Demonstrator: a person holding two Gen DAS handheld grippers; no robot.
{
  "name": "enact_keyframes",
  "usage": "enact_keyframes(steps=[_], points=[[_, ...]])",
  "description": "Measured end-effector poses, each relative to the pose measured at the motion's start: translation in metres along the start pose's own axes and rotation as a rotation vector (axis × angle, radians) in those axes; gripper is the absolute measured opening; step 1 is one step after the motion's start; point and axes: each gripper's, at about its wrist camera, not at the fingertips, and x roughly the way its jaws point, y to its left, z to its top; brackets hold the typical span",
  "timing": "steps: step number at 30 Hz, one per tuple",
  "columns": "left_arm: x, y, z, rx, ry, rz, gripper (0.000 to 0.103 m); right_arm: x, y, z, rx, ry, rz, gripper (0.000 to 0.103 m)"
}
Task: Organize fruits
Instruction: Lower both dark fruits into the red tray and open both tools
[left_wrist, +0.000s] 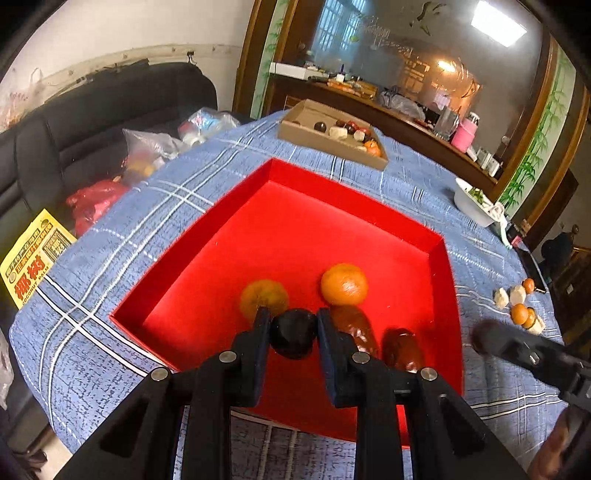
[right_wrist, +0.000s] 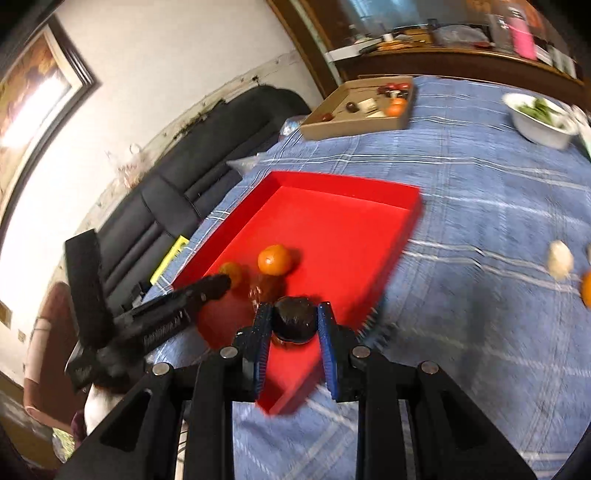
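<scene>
The left gripper had its jaws closed on a dark round fruit, pinched between the two pads and held above the near part of the red tray. Just ahead of those jaws, on the tray floor, lay a dull orange to their left and a brighter orange to their right. Two glossy brown fruits lay just right of the jaws, one partly hidden behind the right finger.

The right gripper likewise had its jaws shut on a second dark round fruit, held over the tray's near corner. Beyond its jaws sat the brighter orange, and to their left the other gripper reached in over the tray, its tip near the dull orange. The right wrist view was smeared by motion.

The tray rested on a desk covered with a blue checked cloth. Far ahead of both pairs of jaws stood a shallow cardboard box holding assorted small fruits. Well to the right of the left jaws, on the cloth, lay a loose cluster of small orange and pale pieces. A white bowl with greens sat farther off to the right.
</scene>
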Motion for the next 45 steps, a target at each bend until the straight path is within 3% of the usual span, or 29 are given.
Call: enact_keyframes(steps=[7,14,18,22,27,29,33,45], points=[[0.001,0.001,0.004,0.021,-0.003,-0.016,0.027,0.051,0.013,0.019,-0.038,0.059,-0.094,0.026],[-0.01,0.007,0.009,0.025,-0.031,-0.007,0.033,0.054,0.008,0.02,-0.028,0.038,-0.112,0.027],[-0.02,0.0,0.01,0.044,-0.057,0.007,0.041,0.041,0.002,0.02,0.003,0.003,-0.095,0.035],[-0.032,-0.011,0.01,0.061,-0.085,0.03,0.05,0.029,0.004,0.02,0.007,-0.022,-0.07,0.036],[-0.054,-0.032,0.007,0.121,-0.142,0.074,0.075,-0.007,-0.003,0.013,0.024,-0.093,-0.051,0.038],[-0.06,-0.044,0.005,0.149,-0.161,0.084,0.075,-0.024,-0.012,0.004,0.036,-0.128,-0.07,0.043],[-0.066,-0.075,-0.002,0.219,-0.188,0.119,0.075,-0.057,-0.037,-0.023,0.057,-0.172,-0.151,0.043],[-0.066,-0.152,-0.031,0.375,-0.179,0.091,0.075,-0.136,-0.112,-0.083,0.1,-0.227,-0.418,0.043]])
